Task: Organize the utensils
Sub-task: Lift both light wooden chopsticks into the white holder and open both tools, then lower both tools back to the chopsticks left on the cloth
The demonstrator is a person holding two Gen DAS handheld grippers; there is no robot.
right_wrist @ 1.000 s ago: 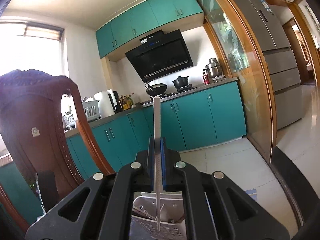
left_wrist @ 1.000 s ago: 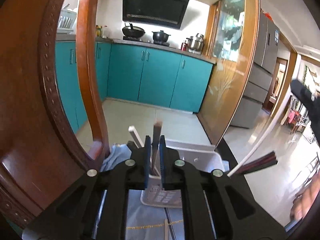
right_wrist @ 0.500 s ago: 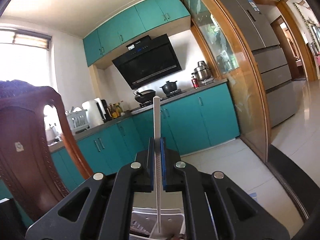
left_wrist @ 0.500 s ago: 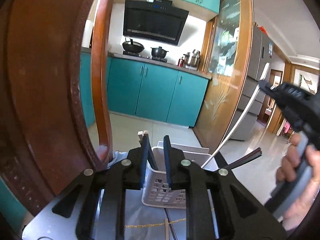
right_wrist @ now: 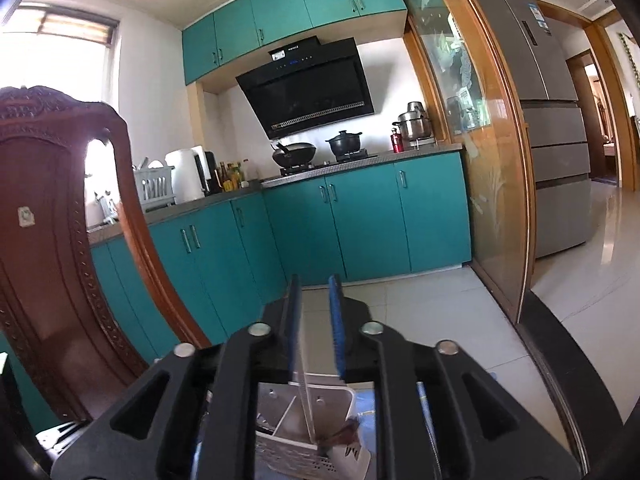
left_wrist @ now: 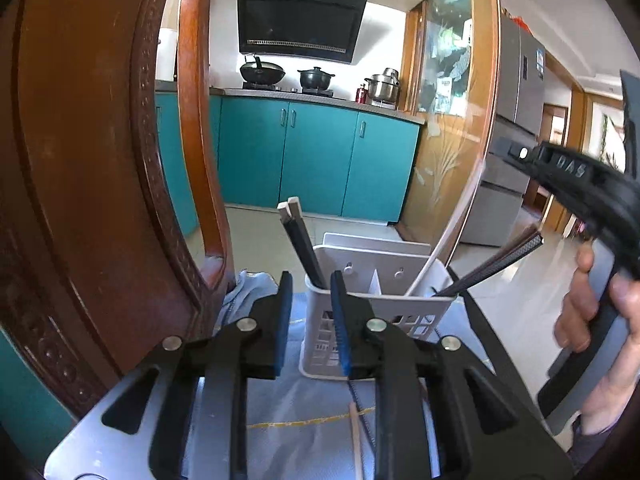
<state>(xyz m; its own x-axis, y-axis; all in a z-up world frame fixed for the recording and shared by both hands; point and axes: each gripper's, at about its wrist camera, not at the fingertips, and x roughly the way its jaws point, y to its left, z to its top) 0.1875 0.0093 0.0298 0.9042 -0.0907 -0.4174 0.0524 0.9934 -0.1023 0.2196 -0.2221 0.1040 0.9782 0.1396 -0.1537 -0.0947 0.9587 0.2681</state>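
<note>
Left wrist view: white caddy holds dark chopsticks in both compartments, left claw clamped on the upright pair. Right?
Not quite. In the left wrist view the left claw is open, having just been opening, with nothing gripped. The upright pair stands free in the white caddy. The rest holds.

A table covered by a pale blue cloth (left_wrist: 312,432) carried a white slotted utensil holder (left_wrist: 400,316). In front of the holder, a light chopstick (left_wrist: 355,436) and a thin dark utensil (left_wrist: 365,420) lay side by side on the cloth.
</note>
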